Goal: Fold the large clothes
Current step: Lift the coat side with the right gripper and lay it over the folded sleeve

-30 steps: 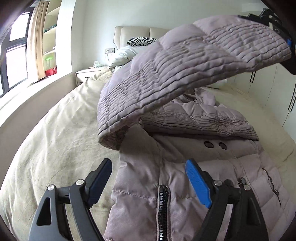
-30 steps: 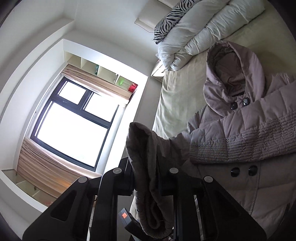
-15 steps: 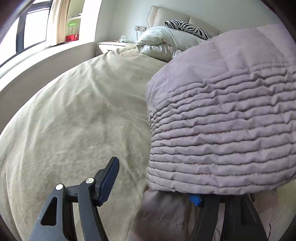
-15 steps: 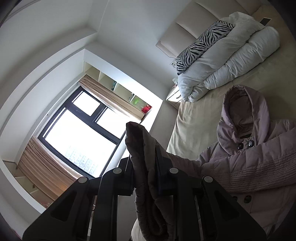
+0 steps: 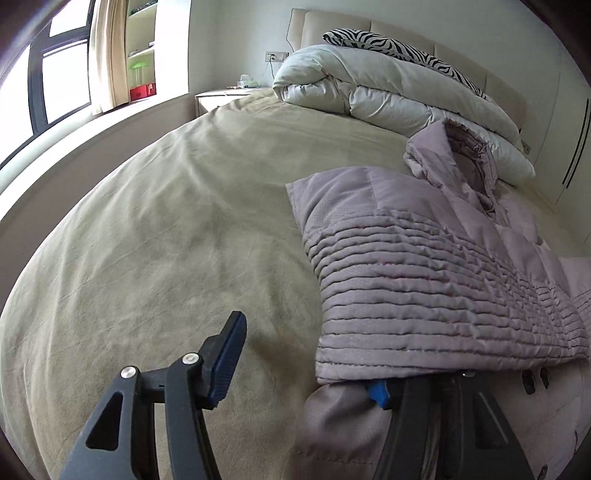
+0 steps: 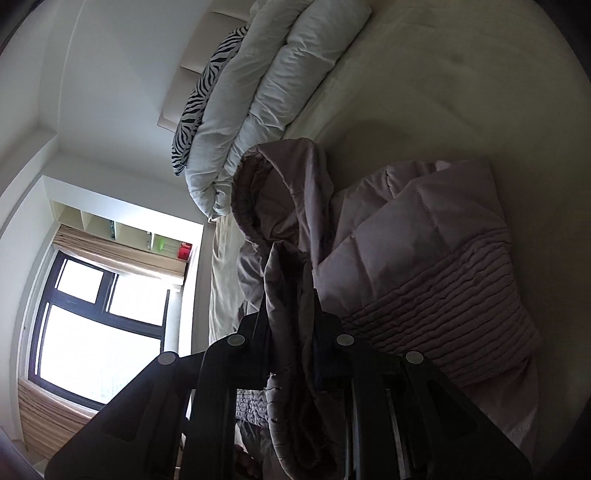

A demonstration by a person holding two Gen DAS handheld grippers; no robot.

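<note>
Now at 7 o'clock, left gripper (image 5: 306, 373) spread wide, nothing between fingers, one tucked under sleeve (image 5: 424, 291) laid across coat (image 5: 509, 221) on bed (image 5: 166, 240). At 6 o'clock, right gripper (image 6: 291, 328) clamped on coat (image 6: 424, 258) edge. Probably early: sleeve folded in, body and hood (image 6: 273, 192) left

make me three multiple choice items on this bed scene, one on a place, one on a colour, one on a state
1. Where does the rolled white duvet lie?
A. by the headboard
B. on the floor
C. on the windowsill

2. What colour is the puffer coat?
A. bright red
B. pale mauve
C. dark green

3. What state is the right claw in?
A. open, holding nothing
B. shut on the coat's cloth
C. out of view

Answers: 1 A, the duvet sits against the headboard; 2 B, the quilted cloth is pale mauve; 3 B, cloth is pinched between its fingers.
</note>
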